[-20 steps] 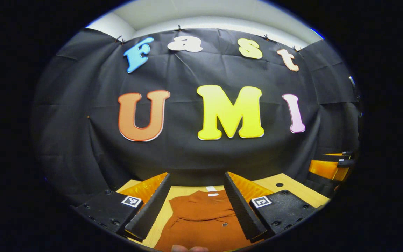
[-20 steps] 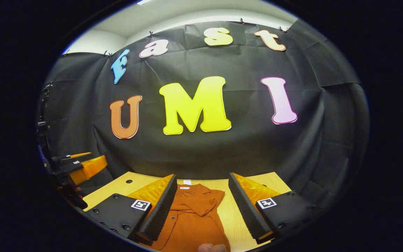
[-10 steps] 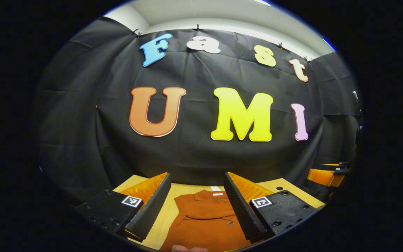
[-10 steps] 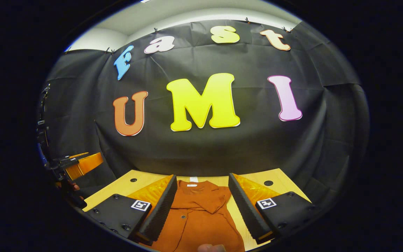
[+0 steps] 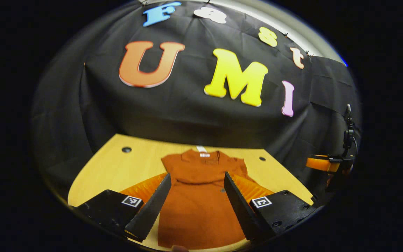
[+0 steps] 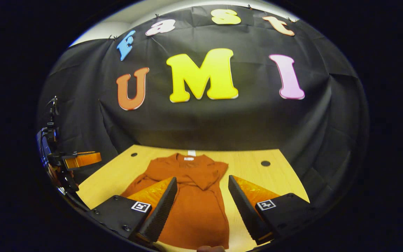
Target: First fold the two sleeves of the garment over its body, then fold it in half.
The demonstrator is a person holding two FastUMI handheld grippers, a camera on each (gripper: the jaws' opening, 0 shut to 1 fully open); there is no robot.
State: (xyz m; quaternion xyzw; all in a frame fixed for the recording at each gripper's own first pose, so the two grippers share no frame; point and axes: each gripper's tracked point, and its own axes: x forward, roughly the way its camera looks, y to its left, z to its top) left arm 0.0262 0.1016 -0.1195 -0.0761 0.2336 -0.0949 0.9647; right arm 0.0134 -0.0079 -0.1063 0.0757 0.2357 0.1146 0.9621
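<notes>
Rust-orange short-sleeved cloth garment (image 5: 198, 199) flat on light wooden table (image 5: 124, 168); white neck label (image 5: 204, 154) unreadable. My left gripper (image 5: 196, 203), right gripper (image 6: 201, 206) released, grasping nothing.

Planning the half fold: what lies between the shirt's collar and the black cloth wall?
Bare wooden table separates the shirt from the wall, seen in the right gripper view.

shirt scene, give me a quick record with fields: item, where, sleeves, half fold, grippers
item: rust-orange shirt
where: flat on the wooden table, collar toward the back wall
sleeves: both look folded over the body
half fold: not done, shirt lies at full length
left gripper: open, above the shirt, holding nothing
right gripper: open, above the shirt, holding nothing
</notes>
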